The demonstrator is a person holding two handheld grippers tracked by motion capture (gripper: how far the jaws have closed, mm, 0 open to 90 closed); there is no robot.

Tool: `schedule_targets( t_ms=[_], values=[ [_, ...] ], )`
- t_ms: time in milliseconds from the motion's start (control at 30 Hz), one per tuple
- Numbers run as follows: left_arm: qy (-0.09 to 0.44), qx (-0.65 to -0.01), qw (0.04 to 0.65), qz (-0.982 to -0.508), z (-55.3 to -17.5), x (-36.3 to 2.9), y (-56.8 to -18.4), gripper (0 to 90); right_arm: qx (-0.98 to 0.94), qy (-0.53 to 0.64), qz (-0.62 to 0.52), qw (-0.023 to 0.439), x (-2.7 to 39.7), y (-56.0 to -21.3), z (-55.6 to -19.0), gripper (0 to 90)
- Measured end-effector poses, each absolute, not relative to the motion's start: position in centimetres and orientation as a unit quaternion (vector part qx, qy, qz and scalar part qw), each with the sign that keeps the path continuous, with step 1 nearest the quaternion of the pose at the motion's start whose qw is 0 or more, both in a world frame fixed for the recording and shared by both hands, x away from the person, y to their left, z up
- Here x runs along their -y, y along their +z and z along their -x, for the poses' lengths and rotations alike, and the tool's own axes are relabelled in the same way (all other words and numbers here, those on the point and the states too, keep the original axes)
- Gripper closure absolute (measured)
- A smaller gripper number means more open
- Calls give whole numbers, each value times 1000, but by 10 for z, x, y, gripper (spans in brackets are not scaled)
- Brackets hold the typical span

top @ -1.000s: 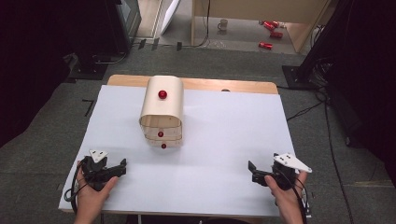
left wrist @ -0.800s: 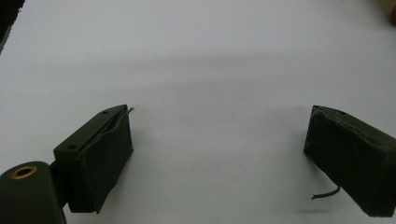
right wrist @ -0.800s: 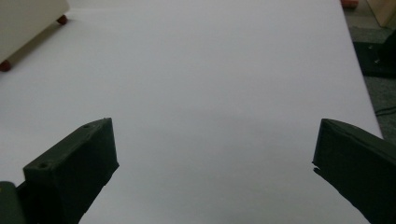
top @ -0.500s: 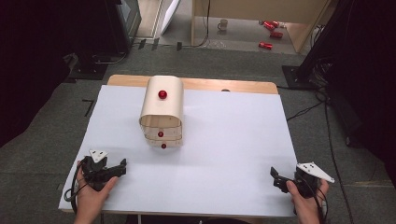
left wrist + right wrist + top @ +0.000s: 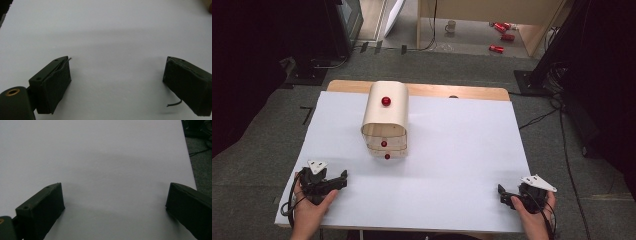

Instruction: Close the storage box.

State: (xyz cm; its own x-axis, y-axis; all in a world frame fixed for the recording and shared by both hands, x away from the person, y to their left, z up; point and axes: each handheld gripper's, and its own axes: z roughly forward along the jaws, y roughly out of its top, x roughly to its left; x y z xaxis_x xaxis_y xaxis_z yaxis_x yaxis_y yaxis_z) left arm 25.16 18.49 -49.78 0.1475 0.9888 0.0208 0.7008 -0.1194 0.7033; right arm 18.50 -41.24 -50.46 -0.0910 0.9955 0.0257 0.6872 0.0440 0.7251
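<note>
At the near table edge | left gripper [image 5: 343, 177] jaws apart, empty | right gripper [image 5: 503, 194] jaws apart, empty | wooden drawer box [image 5: 385, 119] stands far, untouched

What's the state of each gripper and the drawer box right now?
left gripper: open, nothing between the jaws, low over the white table.
right gripper: open, nothing between the jaws, near the table's right front edge.
wooden drawer box: upright, untouched; lowest drawer juts out slightly, upper ones look shut.
</note>
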Motion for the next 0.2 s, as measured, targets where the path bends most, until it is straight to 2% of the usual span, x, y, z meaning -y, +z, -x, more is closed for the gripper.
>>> schedule_targets(
  t_ms=[200],
  values=[
    [255, -600, 282, -703, -252, -185, -498, 77, -676, 295, -623, 260, 411, -505, -185, 10]
  ],
)
